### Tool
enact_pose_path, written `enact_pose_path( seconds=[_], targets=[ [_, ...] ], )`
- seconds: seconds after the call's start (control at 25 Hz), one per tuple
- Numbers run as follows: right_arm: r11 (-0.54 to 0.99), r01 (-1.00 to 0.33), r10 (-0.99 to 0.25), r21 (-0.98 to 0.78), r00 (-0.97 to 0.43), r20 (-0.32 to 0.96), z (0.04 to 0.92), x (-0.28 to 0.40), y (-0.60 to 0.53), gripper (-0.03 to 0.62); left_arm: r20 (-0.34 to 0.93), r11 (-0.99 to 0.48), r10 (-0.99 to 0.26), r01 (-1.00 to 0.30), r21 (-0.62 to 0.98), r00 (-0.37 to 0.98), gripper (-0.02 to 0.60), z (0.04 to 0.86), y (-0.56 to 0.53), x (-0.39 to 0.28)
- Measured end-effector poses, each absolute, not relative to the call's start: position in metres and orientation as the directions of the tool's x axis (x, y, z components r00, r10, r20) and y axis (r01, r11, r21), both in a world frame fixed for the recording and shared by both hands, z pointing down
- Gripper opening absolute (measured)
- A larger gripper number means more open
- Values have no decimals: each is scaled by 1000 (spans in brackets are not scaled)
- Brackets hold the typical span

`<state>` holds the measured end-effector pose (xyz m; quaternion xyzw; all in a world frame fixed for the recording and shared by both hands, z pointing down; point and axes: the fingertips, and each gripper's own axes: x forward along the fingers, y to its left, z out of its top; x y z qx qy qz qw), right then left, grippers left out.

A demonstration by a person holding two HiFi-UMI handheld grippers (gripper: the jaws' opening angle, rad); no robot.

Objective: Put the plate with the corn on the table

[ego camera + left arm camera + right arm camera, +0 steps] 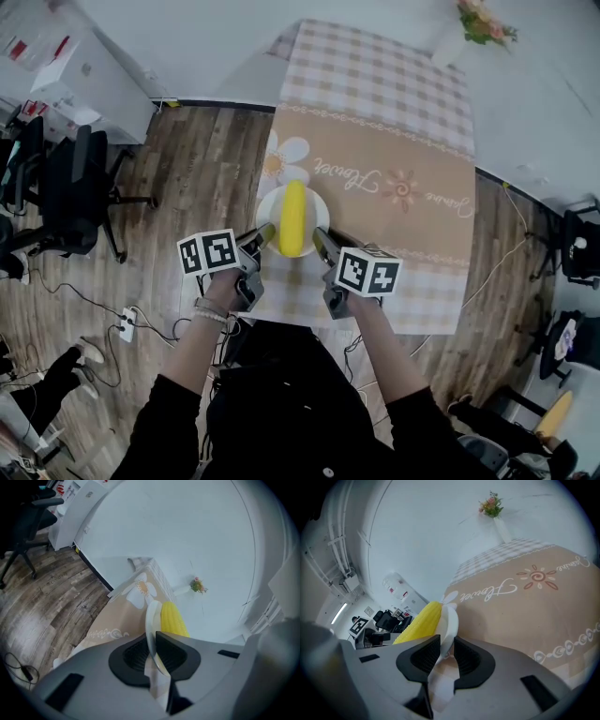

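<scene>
A white plate (268,208) carrying a yellow corn cob (293,217) rests low on the near end of the table (403,150), on its beige flower-print cloth. My left gripper (265,234) is shut on the plate's left rim. In the left gripper view that rim (151,616) runs pinched between the pads, with the corn (172,619) just beyond. My right gripper (322,239) is at the plate's right rim. In the right gripper view the rim (450,620) stands between the jaws with a slight gap beside it, and the corn (419,620) lies to the left.
A vase of flowers (483,23) stands at the table's far right corner. Office chairs (75,187) are on the wooden floor to the left. A power strip (127,325) with cables lies near my feet. The table's near edge runs just below the plate.
</scene>
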<state>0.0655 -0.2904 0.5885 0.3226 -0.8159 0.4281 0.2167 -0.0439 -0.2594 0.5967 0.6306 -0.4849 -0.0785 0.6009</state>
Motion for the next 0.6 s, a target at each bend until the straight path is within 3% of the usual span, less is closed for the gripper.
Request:
enact_pose_path(
  seconds=[0.6],
  targets=[
    [448,-744,-313,-495,-649,693,611,62,-301,126,557,240,-664,-563,791,499,60,618,-267,-47]
  ],
)
